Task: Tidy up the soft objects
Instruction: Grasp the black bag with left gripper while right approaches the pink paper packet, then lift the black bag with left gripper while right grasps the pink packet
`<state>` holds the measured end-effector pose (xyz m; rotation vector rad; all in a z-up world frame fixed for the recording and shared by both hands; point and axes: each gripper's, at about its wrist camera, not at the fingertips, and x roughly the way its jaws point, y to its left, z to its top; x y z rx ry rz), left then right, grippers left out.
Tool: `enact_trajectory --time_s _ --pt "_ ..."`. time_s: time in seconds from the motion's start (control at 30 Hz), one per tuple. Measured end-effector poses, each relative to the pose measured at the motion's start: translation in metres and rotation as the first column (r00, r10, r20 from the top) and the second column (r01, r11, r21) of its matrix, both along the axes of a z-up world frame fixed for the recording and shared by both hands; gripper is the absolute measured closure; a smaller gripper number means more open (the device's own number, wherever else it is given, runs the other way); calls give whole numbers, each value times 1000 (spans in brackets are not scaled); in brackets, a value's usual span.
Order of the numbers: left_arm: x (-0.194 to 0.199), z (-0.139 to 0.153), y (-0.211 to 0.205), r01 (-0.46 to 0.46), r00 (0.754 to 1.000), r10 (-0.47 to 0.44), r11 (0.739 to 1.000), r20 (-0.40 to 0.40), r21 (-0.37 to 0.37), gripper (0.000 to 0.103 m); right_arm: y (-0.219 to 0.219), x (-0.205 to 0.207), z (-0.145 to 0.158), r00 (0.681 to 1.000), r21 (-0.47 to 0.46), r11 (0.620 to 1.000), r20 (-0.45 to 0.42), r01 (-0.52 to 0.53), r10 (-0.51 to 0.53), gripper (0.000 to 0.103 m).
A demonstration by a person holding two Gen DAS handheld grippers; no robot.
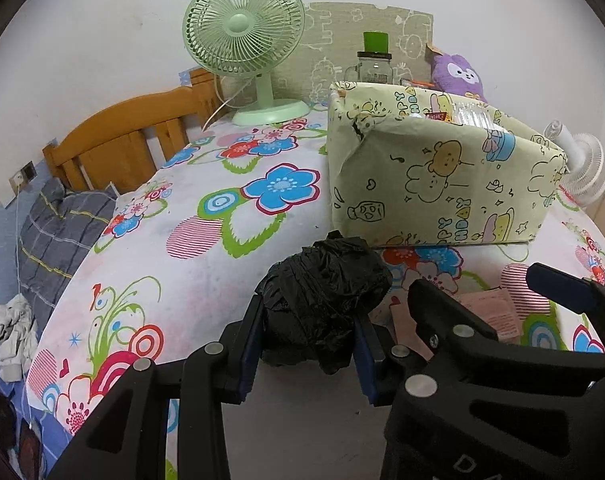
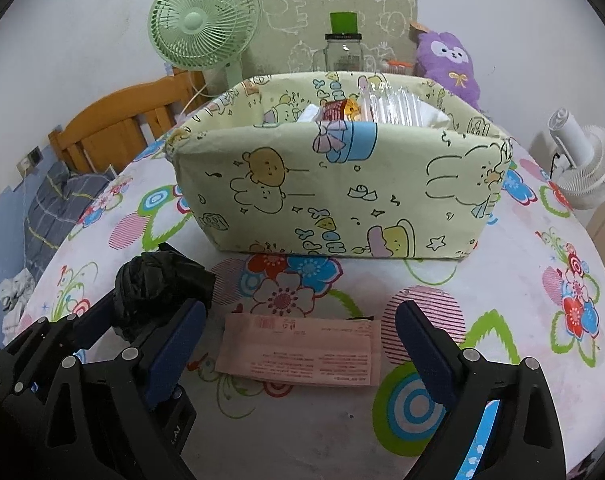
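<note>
The left hand-held gripper [image 1: 308, 334] is gripping a crumpled black plastic bag [image 1: 324, 300] between its blue pads, at the lower centre of the left wrist view. The bag is sitting just in front of the lower left corner of a pale green cartoon-print box [image 1: 434, 176] on the flower-patterned desk [image 1: 206, 264]. In the right wrist view, the right hand-held gripper [image 2: 300, 344] is standing wide, its fingers flanking a pink paper packet [image 2: 298, 350] lying flat at the lower centre, without touching it. The box is holding clear packaging [image 2: 390, 106] and small packets. A green fan [image 2: 204, 20] is standing at the upper left.
</note>
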<state>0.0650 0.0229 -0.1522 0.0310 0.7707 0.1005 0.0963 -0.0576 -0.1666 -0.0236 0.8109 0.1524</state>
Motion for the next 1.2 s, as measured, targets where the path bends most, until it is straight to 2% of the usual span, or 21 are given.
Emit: enact_trajectory --time_s 0.17,0.4,0.7,0.83,0.9,1.0,1.2 --pt "-1 -1 -3 23 1000 -23 1000 -6 0 62 -6 -3 -1 999 12 999 -20 45 -45 6" --pt "-9 -1 -10 64 998 -64 998 -6 -6 62 -13 -16 0 996 20 997 -49 76 -74 14" --pt "-24 -1 -11 65 998 -65 998 4 -7 62 -16 -33 0 997 38 997 -52 66 -64 18" --pt "-26 -1 -9 57 998 -57 998 5 -8 62 -23 -36 0 994 27 995 -46 99 -98 18" --pt "-26 -1 -10 58 998 -58 998 3 -5 62 -26 -36 -2 991 10 993 -58 122 -121 24" --pt "-28 -2 -13 59 998 -59 998 5 16 62 -30 -34 -7 988 39 991 -100 125 -121 33" --pt "-25 -5 -15 60 998 -60 997 -5 40 62 -29 -29 -12 984 53 991 -134 122 -114 37"
